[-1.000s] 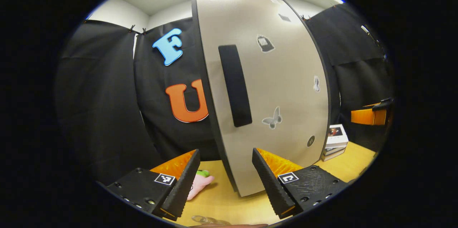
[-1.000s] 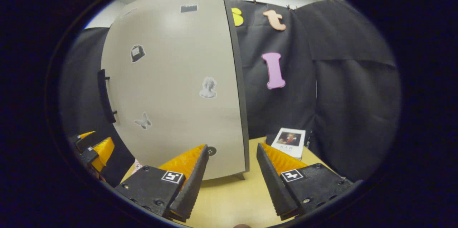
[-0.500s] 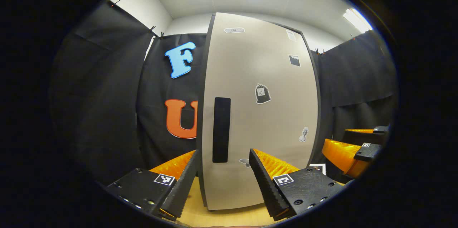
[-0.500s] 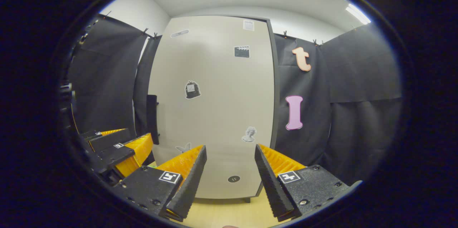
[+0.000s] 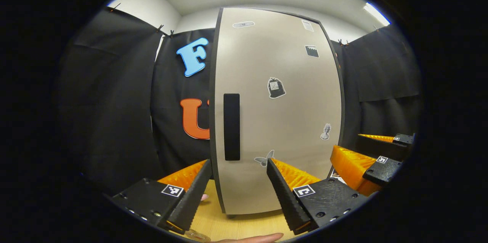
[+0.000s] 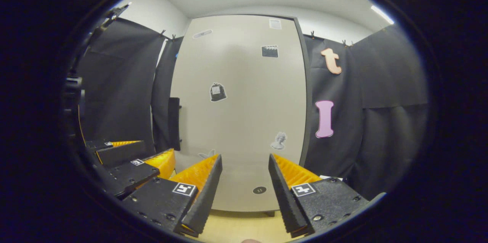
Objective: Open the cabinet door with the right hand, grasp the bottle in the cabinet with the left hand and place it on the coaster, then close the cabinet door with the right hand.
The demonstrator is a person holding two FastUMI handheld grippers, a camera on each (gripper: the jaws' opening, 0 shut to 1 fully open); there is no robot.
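Black cloth booth walls behind a tall beige cabinet door [image 5: 278,121], shut, standing on the pale wooden surface [image 5: 244,227]. Long black handle [image 5: 231,126] near its left edge. Left tongs [image 5: 238,182] and right tongs [image 6: 244,176] both released, facing the door, grasping nothing.

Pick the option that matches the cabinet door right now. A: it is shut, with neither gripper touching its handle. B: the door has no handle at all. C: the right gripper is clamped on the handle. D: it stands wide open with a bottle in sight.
A: the cabinet door sits flush and shut, its dark handle is untouched, and the left gripper and right gripper are both open, short of it.
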